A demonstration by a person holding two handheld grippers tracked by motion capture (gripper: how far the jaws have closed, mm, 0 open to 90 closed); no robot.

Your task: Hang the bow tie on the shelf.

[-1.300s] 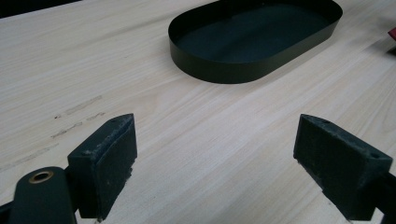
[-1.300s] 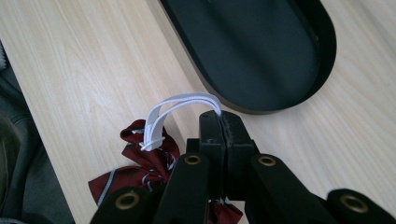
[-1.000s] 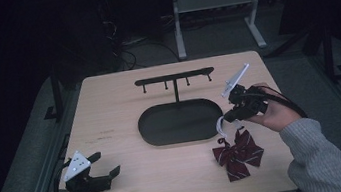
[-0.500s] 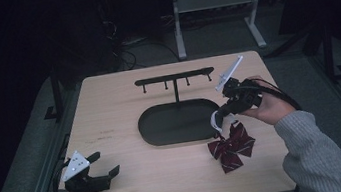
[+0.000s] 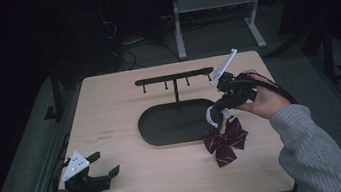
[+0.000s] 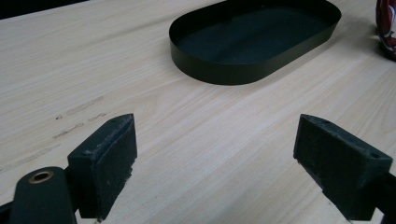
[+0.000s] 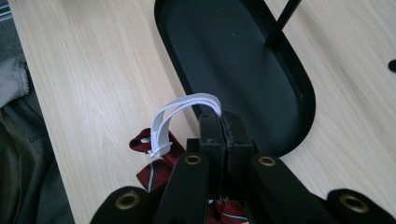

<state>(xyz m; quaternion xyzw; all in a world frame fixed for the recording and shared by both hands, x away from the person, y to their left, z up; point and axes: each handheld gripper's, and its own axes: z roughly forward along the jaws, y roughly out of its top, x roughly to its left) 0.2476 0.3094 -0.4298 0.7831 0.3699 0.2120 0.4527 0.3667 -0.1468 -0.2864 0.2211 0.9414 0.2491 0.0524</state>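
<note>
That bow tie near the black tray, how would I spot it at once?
Start at the wooden table and find the black oval tray under the hook stand. At the tray's right end the bow tie hangs by its white band, pinched in the right gripper. It alone is dark red with pale stripes.

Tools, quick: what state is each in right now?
Left tool: open, holding nothing.
Right tool: shut on the white strap of the bow tie.

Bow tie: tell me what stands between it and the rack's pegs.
Nothing visible. The right gripper is shut on the white strap of the bow tie, which hangs beside the black tray. Open air lies up to the peg bar.
</note>
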